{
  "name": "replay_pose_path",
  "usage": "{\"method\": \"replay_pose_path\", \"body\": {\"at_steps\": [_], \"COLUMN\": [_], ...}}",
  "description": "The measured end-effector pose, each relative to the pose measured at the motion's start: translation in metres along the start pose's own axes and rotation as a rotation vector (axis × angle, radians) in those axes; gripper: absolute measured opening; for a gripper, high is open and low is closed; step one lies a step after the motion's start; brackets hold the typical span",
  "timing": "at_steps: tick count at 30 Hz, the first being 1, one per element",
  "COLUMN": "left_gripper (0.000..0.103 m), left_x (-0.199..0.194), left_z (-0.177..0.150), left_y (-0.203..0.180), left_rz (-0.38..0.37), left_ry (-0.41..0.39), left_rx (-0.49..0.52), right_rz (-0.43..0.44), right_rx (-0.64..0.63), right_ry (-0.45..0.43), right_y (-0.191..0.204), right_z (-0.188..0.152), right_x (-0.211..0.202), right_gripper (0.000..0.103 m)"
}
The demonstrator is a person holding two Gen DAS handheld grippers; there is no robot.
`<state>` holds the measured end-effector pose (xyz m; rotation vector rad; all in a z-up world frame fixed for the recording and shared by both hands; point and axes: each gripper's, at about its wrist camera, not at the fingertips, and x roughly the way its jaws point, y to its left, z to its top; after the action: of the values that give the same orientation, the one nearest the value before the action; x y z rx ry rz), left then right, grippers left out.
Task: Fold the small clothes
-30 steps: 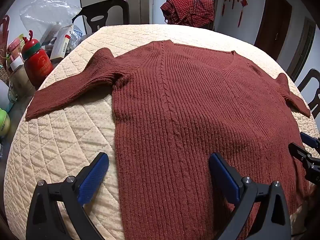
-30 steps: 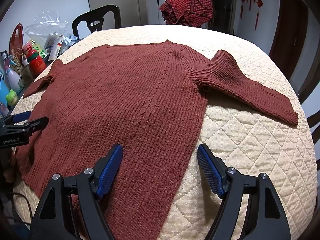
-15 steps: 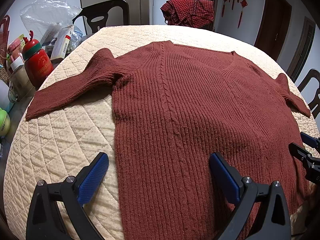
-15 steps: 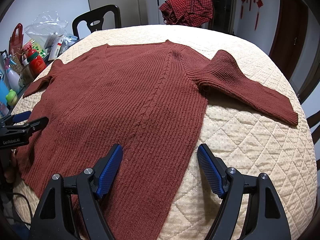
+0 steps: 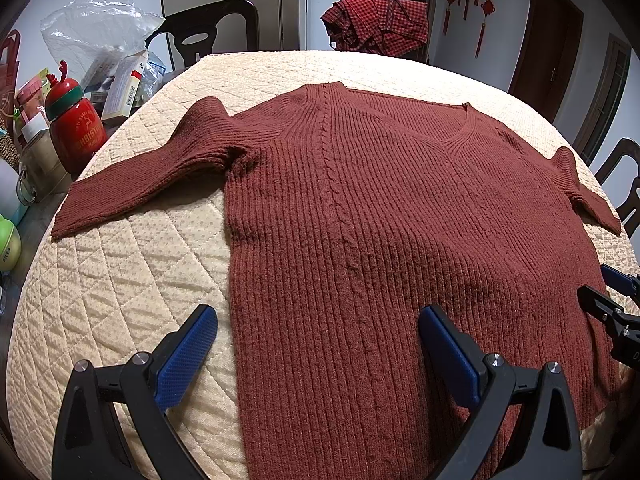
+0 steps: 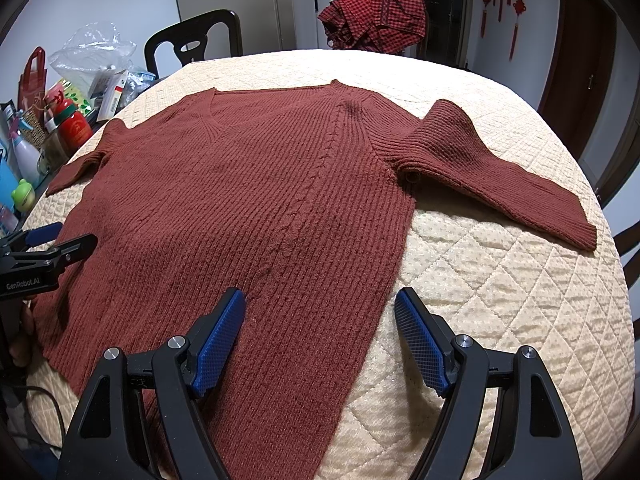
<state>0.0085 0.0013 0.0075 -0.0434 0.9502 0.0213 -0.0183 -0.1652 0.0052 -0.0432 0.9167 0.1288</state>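
Observation:
A dark red ribbed V-neck sweater (image 5: 380,220) lies spread flat on the quilted cream table cover (image 5: 120,280), neck away from me, both sleeves out to the sides. It also shows in the right wrist view (image 6: 248,208). My left gripper (image 5: 318,336) is open and empty, hovering over the sweater's lower left hem edge. My right gripper (image 6: 320,320) is open and empty, over the lower right hem edge. Each gripper shows at the other view's edge: the right one (image 5: 608,300), the left one (image 6: 48,244).
A red bottle (image 5: 76,128), boxes and a plastic bag (image 5: 96,36) crowd the table's left side. A red checked garment (image 5: 376,24) hangs over a chair at the far side. Dark chairs (image 5: 200,28) stand around the table.

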Motion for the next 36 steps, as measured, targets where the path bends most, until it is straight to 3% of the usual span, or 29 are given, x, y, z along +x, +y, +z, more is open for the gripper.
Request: {"method": "replay_pose_path", "body": {"at_steps": [36], "left_gripper": [0.102], "left_x": [-0.001], "left_z": [-0.009], "left_y": [0.000], "left_rz": [0.000], "left_ry": [-0.008], "left_rx": [0.000], "right_rz": [0.000], "right_rx": [0.000], "right_ry": [0.000], "right_y": [0.002], "right_z": [0.000], "right_x": [0.000], "right_gripper": [0.078]}}
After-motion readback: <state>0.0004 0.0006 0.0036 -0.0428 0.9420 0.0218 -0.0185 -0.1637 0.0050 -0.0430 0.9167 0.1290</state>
